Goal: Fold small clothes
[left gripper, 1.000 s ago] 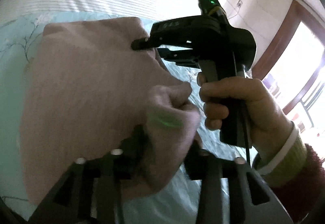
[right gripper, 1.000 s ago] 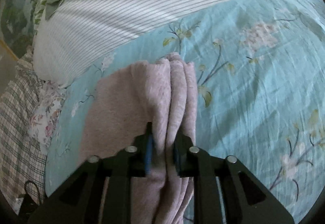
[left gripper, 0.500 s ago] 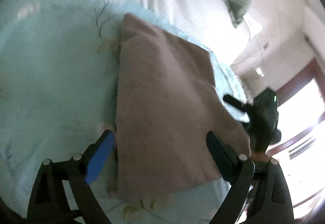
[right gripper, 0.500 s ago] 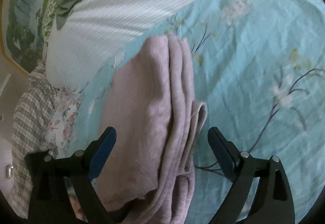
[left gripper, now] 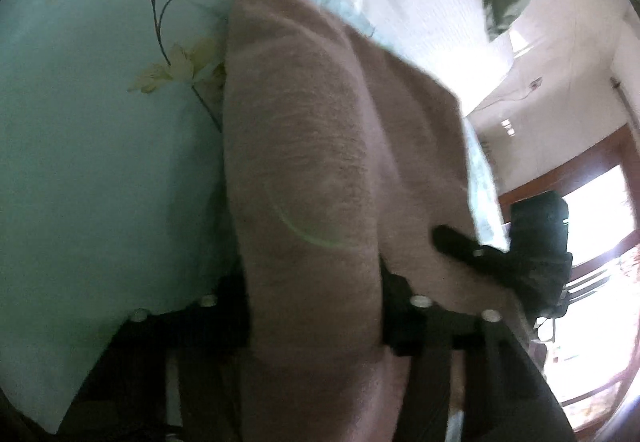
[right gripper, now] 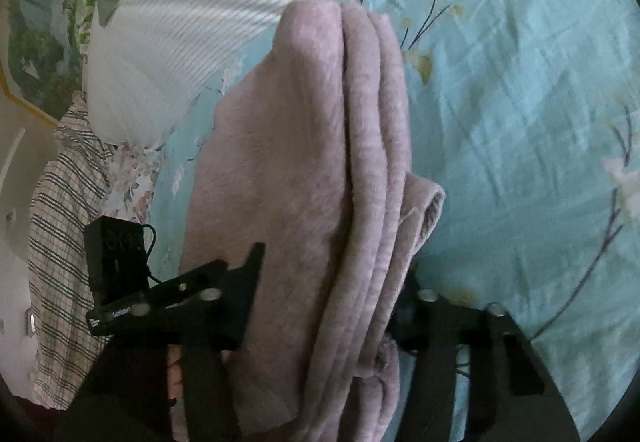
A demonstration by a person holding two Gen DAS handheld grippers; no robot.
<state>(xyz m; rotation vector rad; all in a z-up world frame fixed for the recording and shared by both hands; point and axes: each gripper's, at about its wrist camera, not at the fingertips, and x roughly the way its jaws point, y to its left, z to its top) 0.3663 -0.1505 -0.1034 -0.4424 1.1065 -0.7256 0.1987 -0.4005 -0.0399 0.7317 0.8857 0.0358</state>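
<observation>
On a blue flowered bedsheet (right gripper: 520,89) lies a folded pink garment (right gripper: 288,161), its layered edges facing right. At its left edge the left gripper (left gripper: 314,306) has just been closing, and its fingers now clamp the thick fold. At its right edge the right gripper (right gripper: 326,302) has likewise been closing and pinches the stacked layers. A striped white pillow (right gripper: 192,13) sits beyond.
</observation>
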